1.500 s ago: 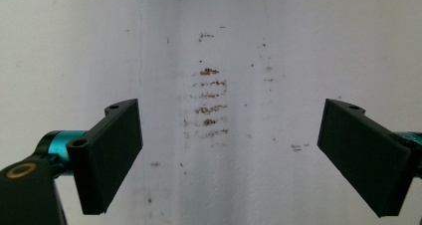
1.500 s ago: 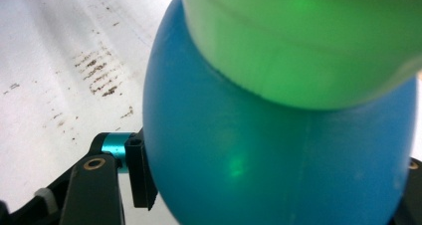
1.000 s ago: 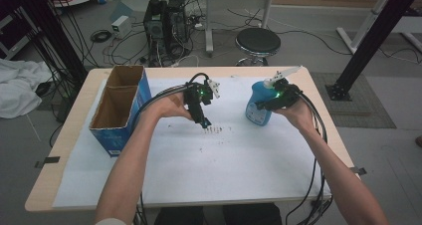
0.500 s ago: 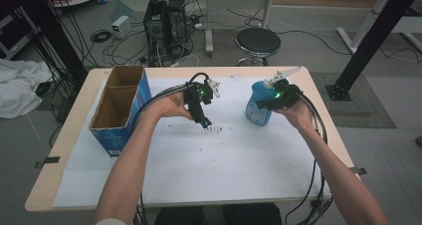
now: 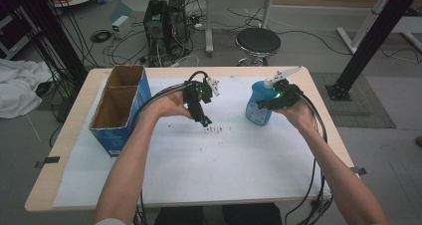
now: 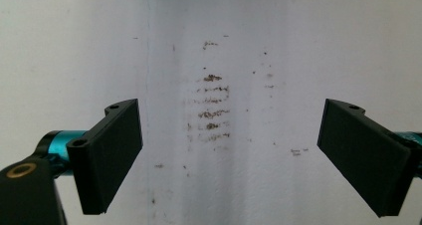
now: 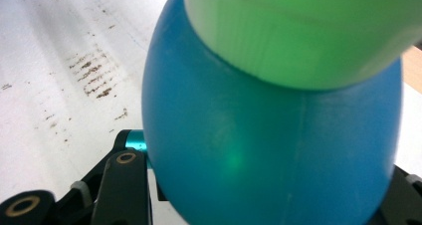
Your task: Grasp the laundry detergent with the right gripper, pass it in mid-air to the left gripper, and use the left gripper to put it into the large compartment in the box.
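Observation:
A blue bottle (image 5: 258,111) with a white pump top (image 5: 279,76) stands upright on the white sheet (image 5: 199,170) at the right. My right gripper (image 5: 271,104) is shut on the bottle's body, which bulges between the jaws in the right gripper view (image 7: 268,135) under a green-lit cap (image 7: 308,31). My left gripper (image 5: 204,119) points down at a patch of brown smears (image 5: 215,130) near the sheet's middle. In the left gripper view its gripper (image 6: 230,135) stands open, with the smears (image 6: 213,110) between the jaws and nothing held. The smears (image 7: 92,73) lie left of the bottle.
A tall open cardboard box (image 5: 119,108) with blue sides stands at the table's left edge. The wooden table (image 5: 74,135) shows around the sheet. Behind the table are a stool (image 5: 259,40), computer cases and cables on the floor.

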Motion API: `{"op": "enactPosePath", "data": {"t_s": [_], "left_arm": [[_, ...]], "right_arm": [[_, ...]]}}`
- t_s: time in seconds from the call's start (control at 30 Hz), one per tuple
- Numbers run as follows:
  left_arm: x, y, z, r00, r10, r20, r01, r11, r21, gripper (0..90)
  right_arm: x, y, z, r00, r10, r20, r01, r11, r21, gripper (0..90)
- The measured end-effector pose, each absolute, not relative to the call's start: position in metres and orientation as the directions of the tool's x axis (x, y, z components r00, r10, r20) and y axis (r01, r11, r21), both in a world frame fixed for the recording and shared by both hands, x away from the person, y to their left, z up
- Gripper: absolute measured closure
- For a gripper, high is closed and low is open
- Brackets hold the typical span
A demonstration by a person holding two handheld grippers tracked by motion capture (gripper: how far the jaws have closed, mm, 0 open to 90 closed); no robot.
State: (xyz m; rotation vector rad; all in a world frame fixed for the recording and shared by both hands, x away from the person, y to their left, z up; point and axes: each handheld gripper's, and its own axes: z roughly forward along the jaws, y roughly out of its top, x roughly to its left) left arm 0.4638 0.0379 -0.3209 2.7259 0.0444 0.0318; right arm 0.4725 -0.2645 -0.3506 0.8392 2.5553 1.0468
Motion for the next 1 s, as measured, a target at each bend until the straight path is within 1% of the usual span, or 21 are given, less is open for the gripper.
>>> {"op": "enactPosePath", "data": {"t_s": [0.1, 0.13, 0.27, 0.3, 0.33, 0.37, 0.4, 0.43, 0.47, 0.5, 0.53, 0.57, 0.6, 0.63, 0.67, 0.8, 0.83, 0.87, 0.93, 0.97, 1.0], "left_arm": [[0.464, 0.04, -0.319, 0.999, 0.041, 0.015, 0.032, -0.91, 0.413, 10.5], [0.464, 0.04, -0.318, 0.999, 0.045, 0.015, 0.035, -0.907, 0.42, 10.5], [0.465, 0.044, -0.313, 0.998, 0.067, 0.005, 0.057, -0.893, 0.446, 10.5], [0.466, 0.045, -0.31, 0.998, 0.056, 0.013, 0.045, -0.899, 0.435, 10.5], [0.464, 0.045, -0.309, 0.997, 0.078, 0.002, 0.069, -0.889, 0.453, 10.5], [0.465, 0.046, -0.306, 0.998, 0.061, 0.005, 0.053, -0.895, 0.443, 10.5], [0.465, 0.046, -0.303, 0.998, 0.065, 0.007, 0.055, -0.892, 0.449, 10.5], [0.464, 0.046, -0.301, 0.997, 0.078, 0.003, 0.069, -0.885, 0.46, 10.5], [0.465, 0.046, -0.296, 0.998, 0.068, 0.008, 0.057, -0.891, 0.45, 10.5], [0.464, 0.046, -0.293, 0.996, 0.085, -0.001, 0.075, -0.876, 0.477, 10.5], [0.465, 0.047, -0.289, 0.998, 0.069, 0.008, 0.057, -0.881, 0.469, 10.5], [0.465, 0.046, -0.284, 0.997, 0.071, 0.005, 0.061, -0.878, 0.474, 10.5], [0.463, 0.046, -0.282, 0.996, 0.087, -0.007, 0.079, -0.868, 0.491, 10.5], [0.462, 0.045, -0.278, 0.996, 0.089, -0.01, 0.082, -0.862, 0.5, 10.5], [0.462, 0.044, -0.276, 0.997, 0.083, -0.007, 0.075, -0.865, 0.497, 10.5], [0.461, 0.04, -0.263, 0.998, 0.067, -0.008, 0.062, -0.864, 0.499, 10.6], [0.459, 0.039, -0.262, 0.997, 0.076, -0.017, 0.074, -0.858, 0.508, 10.6], [0.46, 0.039, -0.258, 0.998, 0.06, -0.013, 0.059, -0.867, 0.495, 10.6], [0.458, 0.037, -0.254, 0.998, 0.066, -0.022, 0.068, -0.859, 0.508, 10.6], [0.452, 0.034, -0.255, 0.991, 0.115, -0.064, 0.131, -0.821, 0.556, 10.6], [0.451, 0.033, -0.253, 0.992, 0.111, -0.065, 0.128, -0.819, 0.559, 10.6]], "right_arm": [[0.473, -0.264, -0.35, -0.807, 0.59, -0.026, 0.404, 0.583, 0.705, 46.1], [0.472, -0.264, -0.35, -0.805, 0.593, -0.013, 0.414, 0.578, 0.704, 46.2], [0.468, -0.261, -0.344, -0.822, 0.568, -0.024, 0.387, 0.59, 0.709, 46.3], [0.467, -0.26, -0.342, -0.834, 0.55, -0.041, 0.362, 0.601, 0.713, 46.3], [0.466, -0.259, -0.34, -0.834, 0.55, -0.037, 0.366, 0.603, 0.709, 46.3], [0.466, -0.258, -0.338, -0.845, 0.534, -0.039, 0.353, 0.611, 0.709, 46.2], [0.465, -0.257, -0.336, -0.85, 0.526, -0.038, 0.349, 0.615, 0.707, 46.2], [0.464, -0.256, -0.334, -0.861, 0.507, -0.035, 0.34, 0.625, 0.703, 46.2], [0.463, -0.255, -0.332, -0.871, 0.49, -0.035, 0.328, 0.633, 0.701, 46.1], [0.462, -0.254, -0.33, -0.882, 0.47, -0.036, 0.315, 0.643, 0.698, 46.1], [0.46, -0.253, -0.327, -0.887, 0.461, -0.018, 0.322, 0.646, 0.693, 46.0], [0.459, -0.251, -0.326, -0.896, 0.444, -0.015, 0.312, 0.654, 0.69, 46.0], [0.458, -0.249, -0.324, -0.91, 0.414, -0.019, 0.289, 0.667, 0.687, 46.0], [0.456, -0.247, -0.323, -0.915, 0.404, -0.01, 0.288, 0.667, 0.687, 45.9], [0.455, -0.245, -0.321, -0.929, 0.371, -0.011, 0.264, 0.681, 0.683, 45.9], [0.45, -0.236, -0.318, -0.949, 0.315, 0.001, 0.233, 0.702, 0.673, 45.8], [0.448, -0.233, -0.317, -0.953, 0.303, 0.005, 0.228, 0.707, 0.67, 45.8], [0.447, -0.23, -0.317, -0.958, 0.286, 0.001, 0.213, 0.71, 0.671, 45.8], [0.445, -0.226, -0.317, -0.965, 0.263, 0.008, 0.198, 0.707, 0.679, 45.8], [0.445, -0.225, -0.317, -0.97, 0.242, 0.009, 0.183, 0.711, 0.679, 45.8], [0.444, -0.222, -0.316, -0.974, 0.226, 0.015, 0.175, 0.706, 0.687, 45.8]]}}
